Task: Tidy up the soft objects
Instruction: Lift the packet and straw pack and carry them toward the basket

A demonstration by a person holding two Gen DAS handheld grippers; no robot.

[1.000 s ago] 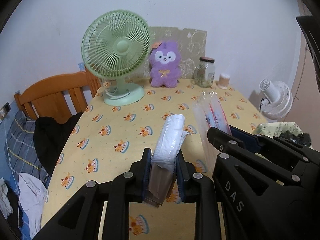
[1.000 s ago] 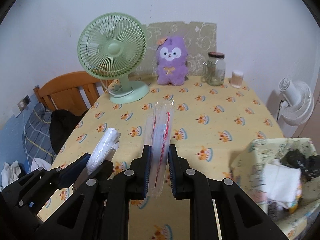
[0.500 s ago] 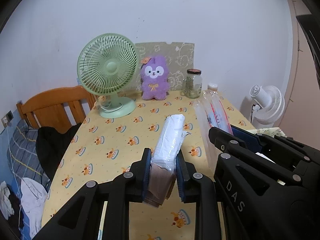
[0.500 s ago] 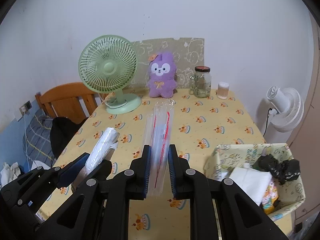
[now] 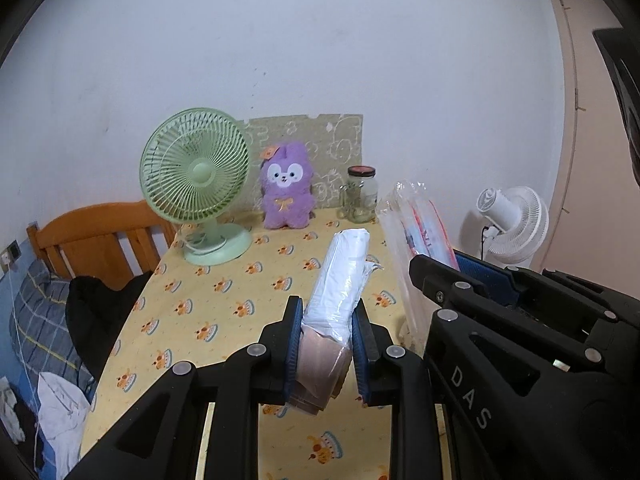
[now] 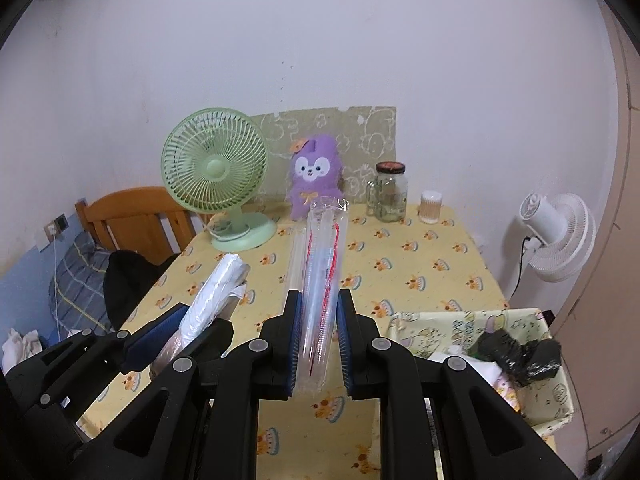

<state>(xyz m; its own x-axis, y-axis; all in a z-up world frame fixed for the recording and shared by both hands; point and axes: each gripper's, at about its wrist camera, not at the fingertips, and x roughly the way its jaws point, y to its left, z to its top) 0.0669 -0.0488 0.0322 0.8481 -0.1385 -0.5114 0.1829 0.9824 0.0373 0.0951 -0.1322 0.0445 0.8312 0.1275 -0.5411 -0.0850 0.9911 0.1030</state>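
Right wrist view: desk (image 6: 460, 280) with the yellow cake-print cloth, fabric basket (image 6: 560, 396) at its near right corner. Right gripper (image 6: 318, 344) fingers clamp a clear red-striped packet (image 6: 322, 272); left gripper (image 5: 326, 344) fingers squeeze a white plastic-wrapped bundle (image 5: 344, 276), both above the desk.

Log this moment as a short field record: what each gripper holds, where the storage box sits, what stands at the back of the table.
left gripper: shut on white plastic-wrapped soft pack
right gripper: shut on clear plastic sleeve with red stripes
patterned fabric storage box: right table edge, already holding items
table back: green desk fan, purple plush bunny, glass jar
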